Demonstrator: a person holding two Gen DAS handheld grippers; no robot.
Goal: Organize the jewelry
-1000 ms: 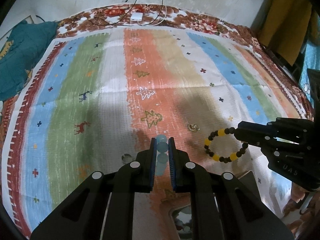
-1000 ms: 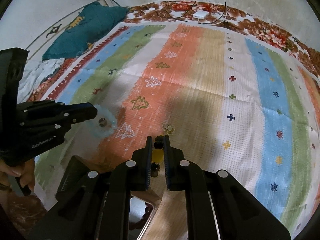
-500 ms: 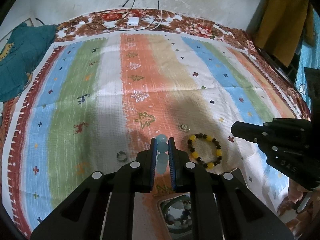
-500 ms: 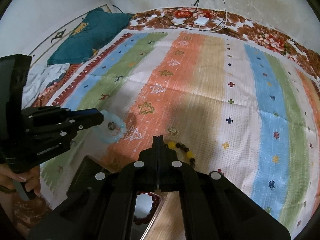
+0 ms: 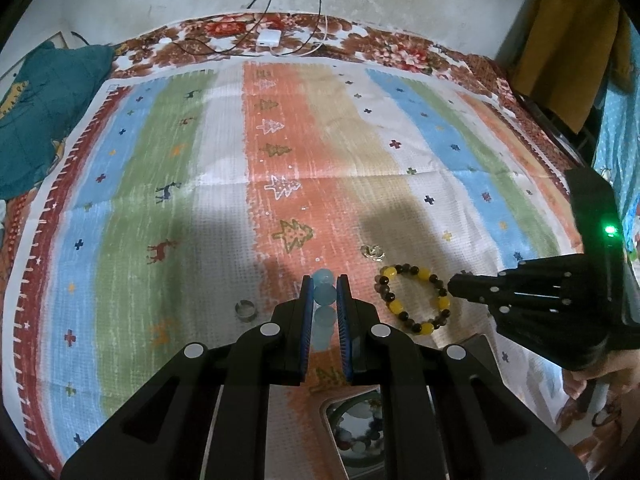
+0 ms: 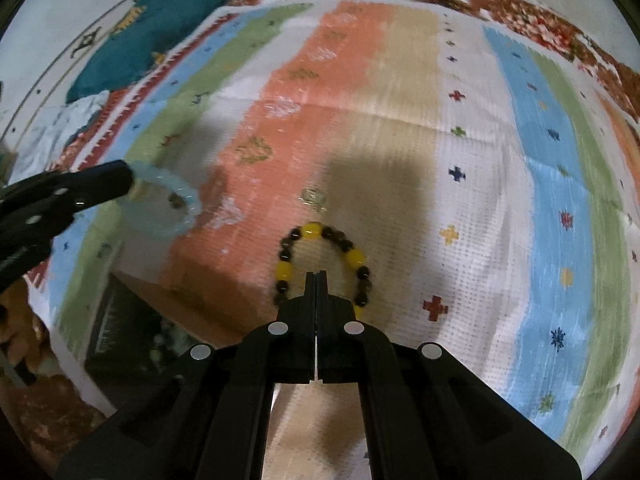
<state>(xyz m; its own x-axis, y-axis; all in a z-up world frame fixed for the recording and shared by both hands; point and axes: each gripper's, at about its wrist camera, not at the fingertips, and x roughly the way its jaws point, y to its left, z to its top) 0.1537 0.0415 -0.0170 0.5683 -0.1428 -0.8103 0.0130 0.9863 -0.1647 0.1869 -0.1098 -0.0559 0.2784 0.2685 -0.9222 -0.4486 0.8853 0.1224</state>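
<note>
Pinching the pale blue bead bracelet (image 5: 323, 294) low in the frame's centre, the left claw (image 5: 324, 296) is clenched on it; the yellow-and-dark bead bracelet (image 5: 414, 299) lies right of it on the striped blanket (image 5: 200, 200); the right claw (image 6: 316, 280), pressed closed and empty, sits above that bracelet; a silver ring (image 5: 245, 310) rests lower left.

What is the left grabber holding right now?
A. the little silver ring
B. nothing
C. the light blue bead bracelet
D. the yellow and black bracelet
C: the left gripper is clamped on the light blue bead bracelet; the yellow and black bracelet lies on the cloth.
</note>
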